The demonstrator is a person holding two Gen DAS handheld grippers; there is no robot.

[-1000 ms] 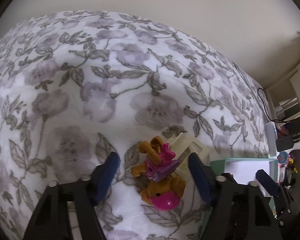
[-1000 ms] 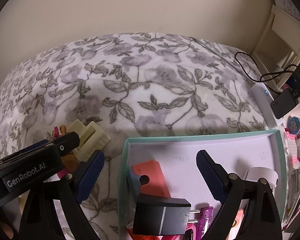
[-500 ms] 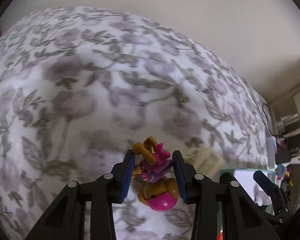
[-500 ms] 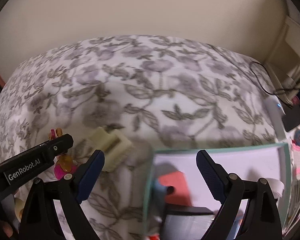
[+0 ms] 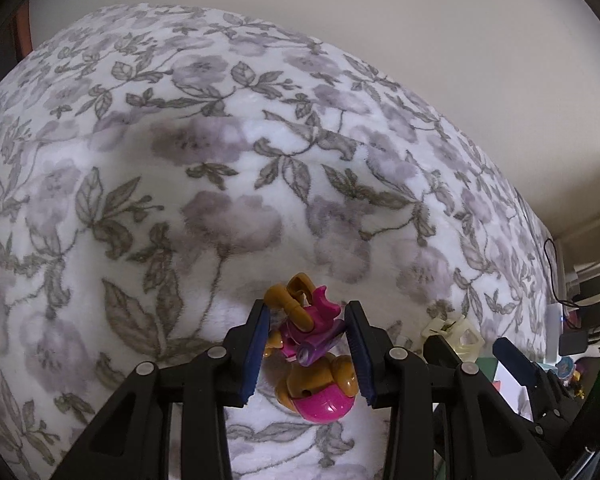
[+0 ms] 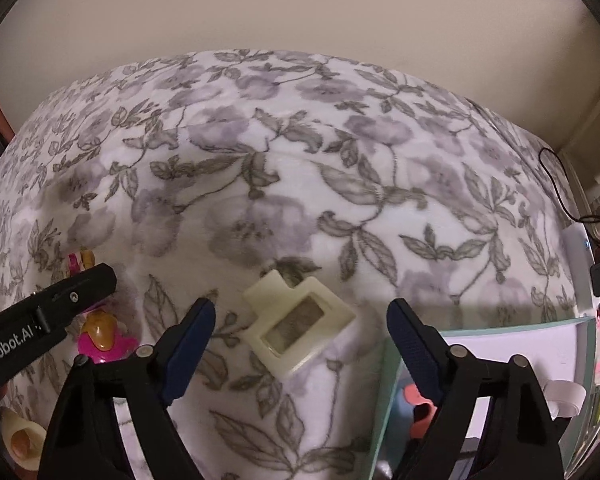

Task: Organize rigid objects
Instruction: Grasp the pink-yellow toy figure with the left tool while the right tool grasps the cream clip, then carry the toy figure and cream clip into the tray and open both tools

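Left gripper (image 5: 308, 350): pinches the toy figure (image 5: 310, 360) across its middle, a blue pad on either side.
Toy figure: pink and mustard plastic, lying between the left gripper's fingers, head nearest the camera and limbs pointing away; it seems to sit just above the blanket (image 5: 220, 200), though I cannot tell if it is fully clear of it.
Right gripper (image 6: 302, 336): spread wide and empty, hovering with the cream frame (image 6: 300, 320) ahead of it, between its fingers.
Cream frame: flat on the blanket, untouched, just left of the tray (image 6: 384, 392) that lies under the right finger.
Tray: pale green rim, white floor, a few small items already inside; likely where the objects belong.
Handling, toy: light, hard and smooth, with jointed limbs that may swing; the torso is the safest place to hold it, as now.
Handling, frame: stiff, thin and light; best taken across its two outer edges, since the soft blanket gives under pressure.
Risk: glossy plastic may twist in the pads.
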